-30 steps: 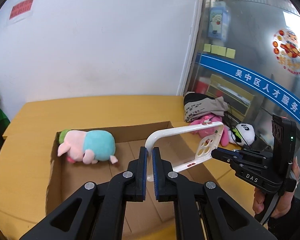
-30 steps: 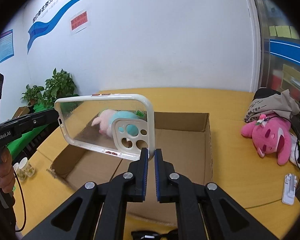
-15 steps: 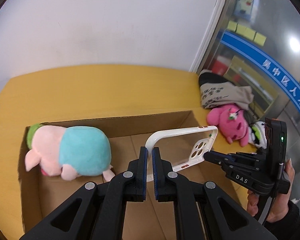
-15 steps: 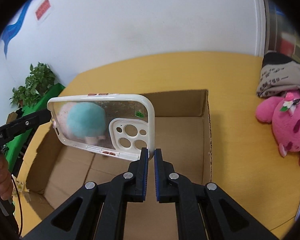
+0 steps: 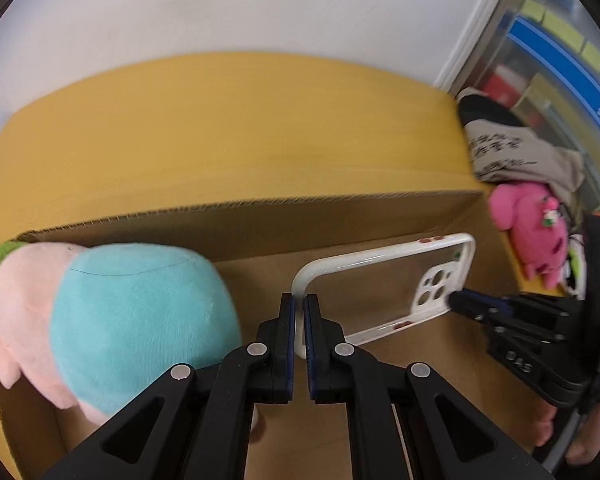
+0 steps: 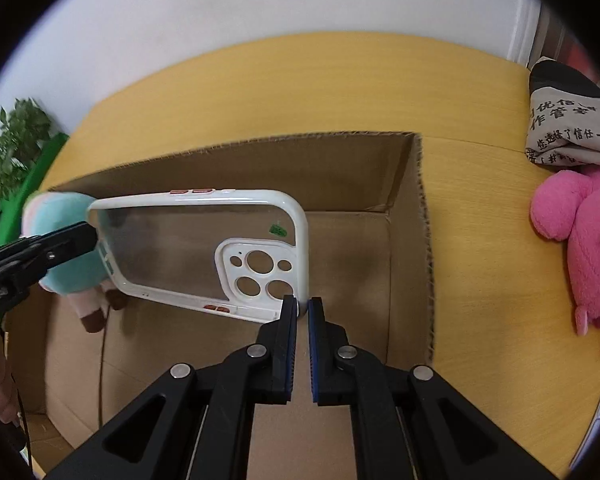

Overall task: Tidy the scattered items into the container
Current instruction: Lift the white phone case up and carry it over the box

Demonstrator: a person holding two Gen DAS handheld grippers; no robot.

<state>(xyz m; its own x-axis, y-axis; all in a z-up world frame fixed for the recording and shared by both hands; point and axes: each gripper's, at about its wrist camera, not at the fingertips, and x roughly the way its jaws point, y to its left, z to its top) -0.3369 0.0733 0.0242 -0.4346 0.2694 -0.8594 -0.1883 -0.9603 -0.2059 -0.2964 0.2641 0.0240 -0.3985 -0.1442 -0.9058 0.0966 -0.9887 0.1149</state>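
A clear phone case with a white rim [image 5: 384,288] [image 6: 204,248] hangs inside the open cardboard box [image 5: 340,216] [image 6: 416,208], low over its floor. My left gripper [image 5: 299,308] is shut on one end of the case. My right gripper [image 6: 302,309] is shut on the opposite end, by the camera cutout; it also shows in the left wrist view [image 5: 472,306]. A pink and teal plush pig [image 5: 100,320] [image 6: 68,248] lies in the left part of the box.
A pink plush toy [image 5: 532,236] [image 6: 580,248] and a folded printed cloth bag [image 5: 512,148] [image 6: 568,120] lie on the yellow table [image 5: 240,128] right of the box. A green plant [image 6: 16,148] stands at far left. A white wall is behind.
Both grippers have moved down and forward with the phone case, from above the box rim to inside the box near its floor. Both stay shut on the case.
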